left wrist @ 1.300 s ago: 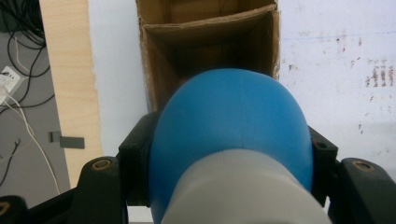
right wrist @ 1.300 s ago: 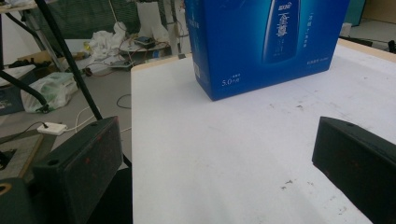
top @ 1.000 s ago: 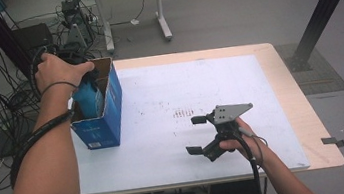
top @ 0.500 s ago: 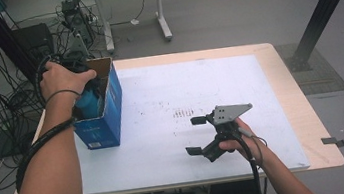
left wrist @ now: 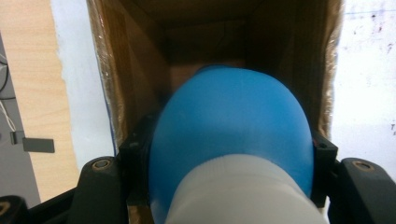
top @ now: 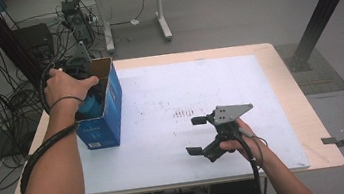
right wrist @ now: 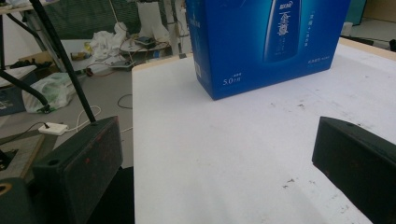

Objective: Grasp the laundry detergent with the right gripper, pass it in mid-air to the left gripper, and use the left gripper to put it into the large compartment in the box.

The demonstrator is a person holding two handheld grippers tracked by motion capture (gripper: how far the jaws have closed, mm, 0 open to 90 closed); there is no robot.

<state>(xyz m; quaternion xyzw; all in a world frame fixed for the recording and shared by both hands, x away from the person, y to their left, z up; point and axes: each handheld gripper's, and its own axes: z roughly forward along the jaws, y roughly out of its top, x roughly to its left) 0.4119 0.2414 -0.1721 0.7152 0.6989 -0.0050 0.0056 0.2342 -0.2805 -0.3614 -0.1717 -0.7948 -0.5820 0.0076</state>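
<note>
Gripping a blue bottle (left wrist: 231, 140) with its fingers clamped on the rounded sides, the left gripper (top: 89, 90) is reaching down into the open blue carton (top: 107, 115) standing at the desk's (top: 280, 93) left edge. Farther right, the right gripper (top: 199, 134) is resting on the white sheet, its fingers spread wide and holding nothing.

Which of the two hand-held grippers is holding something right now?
The left hand-held gripper: its jaws are shut on the blue bottle inside the open blue box. The right hand-held gripper stands open, with nothing between its jaws, over the white table.
</note>
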